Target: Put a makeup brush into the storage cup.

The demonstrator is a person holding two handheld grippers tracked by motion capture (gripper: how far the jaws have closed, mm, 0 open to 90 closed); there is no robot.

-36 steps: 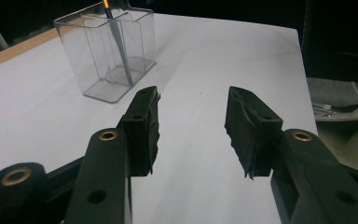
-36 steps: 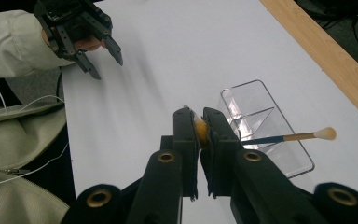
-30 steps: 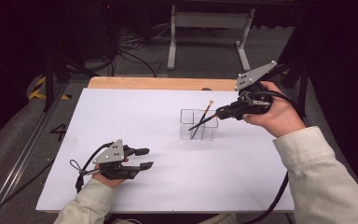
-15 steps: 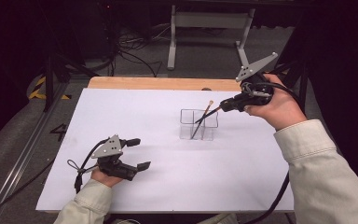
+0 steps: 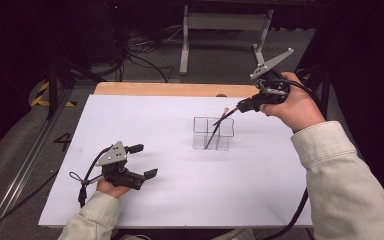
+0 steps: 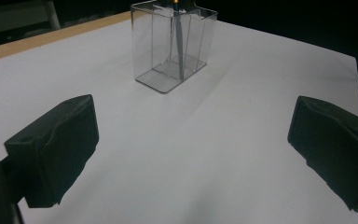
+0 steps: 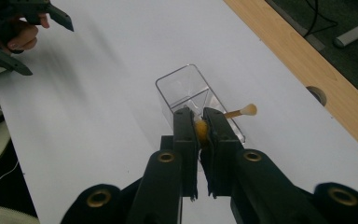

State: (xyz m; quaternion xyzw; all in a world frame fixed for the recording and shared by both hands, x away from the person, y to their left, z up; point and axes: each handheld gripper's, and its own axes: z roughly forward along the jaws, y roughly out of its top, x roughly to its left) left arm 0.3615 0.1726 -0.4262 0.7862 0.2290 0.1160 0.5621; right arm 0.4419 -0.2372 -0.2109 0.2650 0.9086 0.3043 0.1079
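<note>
One clear container (image 5: 213, 133) on desk (image 5: 145, 120) | two brushes inside | right tongs (image 7: 199, 122) clamp one brush (image 7: 200, 129) | left tongs (image 5: 143, 161) wide, empty

Pretty dim room, only the white table (image 5: 260, 190) is lit; soft shadows, left gripper (image 6: 191, 154) jaws blurry up close.

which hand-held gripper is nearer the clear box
Right. The right hand-held gripper sits just above the clear box, clamping a stick standing in it; the left hand-held gripper rests well off, open.

Cream sleeves (image 5: 340, 175); black claws with brass-ringed screw holes (image 7: 166, 157).
</note>
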